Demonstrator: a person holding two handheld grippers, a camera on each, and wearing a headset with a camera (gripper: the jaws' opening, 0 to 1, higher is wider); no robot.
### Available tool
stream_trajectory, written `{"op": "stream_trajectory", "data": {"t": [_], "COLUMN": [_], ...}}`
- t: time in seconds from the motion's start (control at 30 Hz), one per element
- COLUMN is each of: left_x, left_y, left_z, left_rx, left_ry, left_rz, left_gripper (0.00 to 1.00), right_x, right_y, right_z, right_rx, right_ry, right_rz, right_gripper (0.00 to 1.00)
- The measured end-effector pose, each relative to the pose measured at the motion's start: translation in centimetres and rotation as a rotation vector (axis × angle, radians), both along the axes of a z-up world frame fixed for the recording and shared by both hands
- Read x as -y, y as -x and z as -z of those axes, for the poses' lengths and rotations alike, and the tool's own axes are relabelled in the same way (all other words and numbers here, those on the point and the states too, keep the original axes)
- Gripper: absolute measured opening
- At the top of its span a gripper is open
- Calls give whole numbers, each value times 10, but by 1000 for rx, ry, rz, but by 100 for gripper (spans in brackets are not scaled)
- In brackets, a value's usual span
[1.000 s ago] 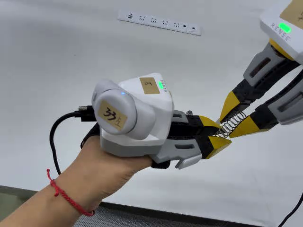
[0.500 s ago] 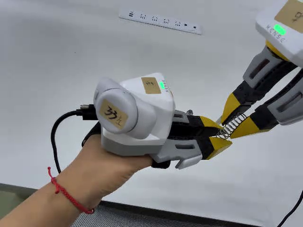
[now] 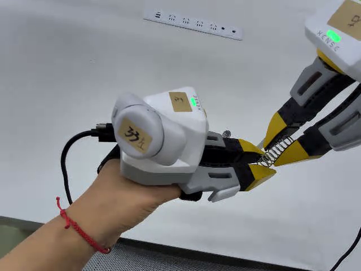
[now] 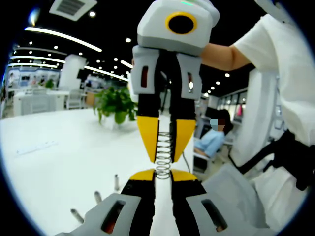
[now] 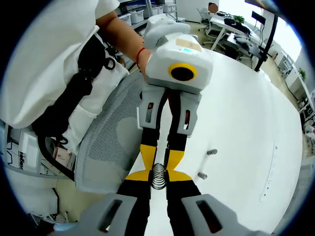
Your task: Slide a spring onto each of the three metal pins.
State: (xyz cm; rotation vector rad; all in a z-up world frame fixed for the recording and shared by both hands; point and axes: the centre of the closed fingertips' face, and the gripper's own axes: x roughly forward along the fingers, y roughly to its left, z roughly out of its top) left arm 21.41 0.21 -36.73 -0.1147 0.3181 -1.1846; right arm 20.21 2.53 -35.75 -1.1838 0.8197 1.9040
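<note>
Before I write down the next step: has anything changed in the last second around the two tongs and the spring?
Nothing has visibly moved; the slight shift of the picture is the camera's. The left tongs and the right tongs both stay shut on the spring, held in the air above the white table.

You are working in a large open-plan office. Long light strips and a ceiling vent are running overhead. A potted plant is standing beyond the broad white tabletop, on which a power strip is lying. Further desks are standing across the room, a person is sitting off to one side, and a grey mesh office chair is standing just beside the tabletop.
</note>
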Motion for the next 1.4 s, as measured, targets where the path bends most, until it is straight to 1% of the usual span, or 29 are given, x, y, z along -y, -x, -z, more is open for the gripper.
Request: {"op": "stream_trajectory", "data": {"t": [0.17,0.47,0.7,0.87,0.9,1.03,1.13,1.2,1.23,1.33,1.4], "left_x": [-1,-6,-18,-33,-38,-53,-65,-72,-77,-86,-92], "left_y": [0,0,-1,-2,-3,-3,-2,-3,-3,-4,-5], "left_z": [1,4,7,13,15,20,23,26,28,32,34], "left_rx": [5,10,17,25,30,33,28,31,34,38,35], "left_ry": [-5,-18,-36,-67,-79,-104,-116,-133,-144,-164,-175], "left_rz": [1,-6,-21,-46,-53,-72,-87,-102,-108,-119,-128], "left_gripper": [12,16,20,24,25,28,31,33,34,37,39], "right_x": [-1,-1,1,3,4,9,14,17,20,26,30], "right_y": [1,0,-5,-11,-13,-19,-28,-35,-41,-51,-58], "right_z": [1,0,-3,-5,-6,-6,-5,-4,-3,2,5], "right_rx": [-1,-1,10,28,33,44,62,74,86,103,116], "right_ry": [-1,-7,-11,-15,-14,-8,-2,5,10,26,37], "right_rz": [1,13,31,56,64,83,107,134,152,180,201], "right_gripper": [12,12,12,12,12,12,12,12,12,12,12]}}
